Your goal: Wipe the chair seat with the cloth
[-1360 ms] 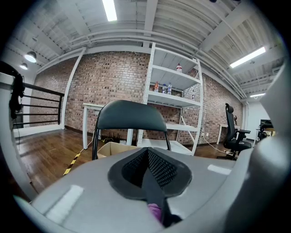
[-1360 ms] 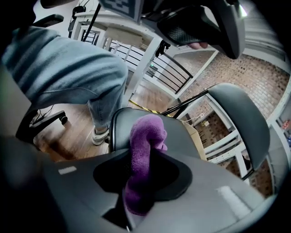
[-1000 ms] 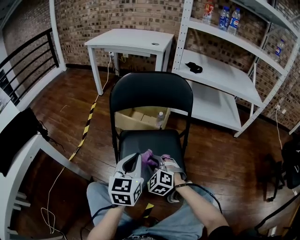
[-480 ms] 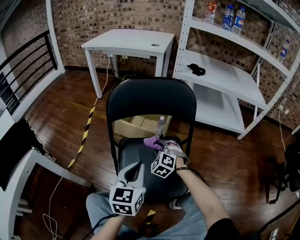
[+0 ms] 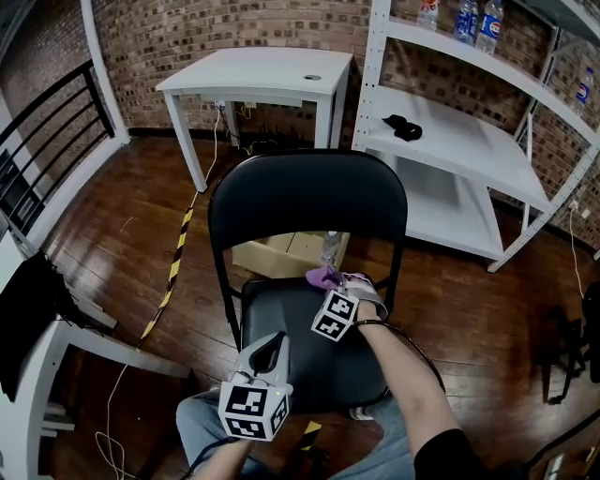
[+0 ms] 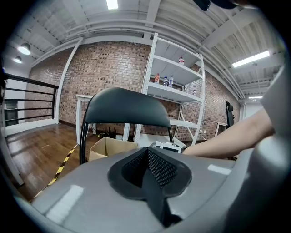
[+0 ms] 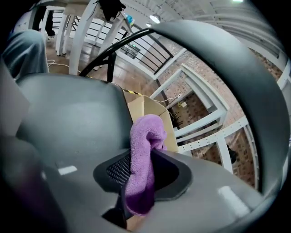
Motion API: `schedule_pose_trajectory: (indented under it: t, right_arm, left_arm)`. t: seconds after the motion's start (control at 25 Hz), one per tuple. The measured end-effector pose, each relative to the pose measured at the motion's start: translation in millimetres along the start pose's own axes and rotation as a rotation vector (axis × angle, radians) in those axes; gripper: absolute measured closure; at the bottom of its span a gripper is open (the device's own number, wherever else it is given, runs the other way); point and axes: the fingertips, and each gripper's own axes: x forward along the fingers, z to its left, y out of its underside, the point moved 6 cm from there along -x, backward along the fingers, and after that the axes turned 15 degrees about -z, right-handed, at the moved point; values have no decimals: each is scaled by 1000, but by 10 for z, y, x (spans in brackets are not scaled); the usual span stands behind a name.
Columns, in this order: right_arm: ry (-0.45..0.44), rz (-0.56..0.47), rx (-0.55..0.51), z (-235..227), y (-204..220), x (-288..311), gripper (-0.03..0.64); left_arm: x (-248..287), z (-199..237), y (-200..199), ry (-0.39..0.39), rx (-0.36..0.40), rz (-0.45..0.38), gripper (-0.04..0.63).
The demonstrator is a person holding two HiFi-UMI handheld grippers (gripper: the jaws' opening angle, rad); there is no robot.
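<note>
Right now the right hand-held gripper sits at the back edge of the chair seat, just under the backrest. Its jaws are clamped on the purple cloth, which bunches up above the pads and lies at the seat's rear rim. The left hand-held gripper hovers over the seat's front left corner with its jaws together and nothing between them. Between the two, the middle and left of the seat are bare.

To the chair's left lies open wood floor, crossed by a yellow-black tape strip and bounded by a black railing. Behind the chair stands a white worktop. To its right rear, a white shelf unit comes near the backrest.

An open cardboard box sits on the floor just behind the seat. A clear bottle shows at its right edge, though I cannot tell if it stands inside. The unit's top shelf holds drink bottles, and the shelf below holds a dark item.
</note>
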Motion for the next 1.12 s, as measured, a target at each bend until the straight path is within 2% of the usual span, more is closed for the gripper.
schedule_pose_trajectory:
  t: [0.2, 0.4, 0.64, 1.12]
  right_arm:
    - [-39, 36, -35, 87, 151, 134, 509]
    - [-53, 30, -20, 228, 187, 51, 509]
    - [-59, 8, 17, 458, 244, -288, 508]
    - [-99, -45, 24, 1210, 265, -1068, 509]
  left_arm:
    - [41, 37, 75, -3, 4, 21, 592]
    - [55, 39, 88, -14, -5, 20, 592]
    - [60, -135, 37, -1, 4, -6, 592]
    - [-84, -493, 140, 47, 44, 12, 591]
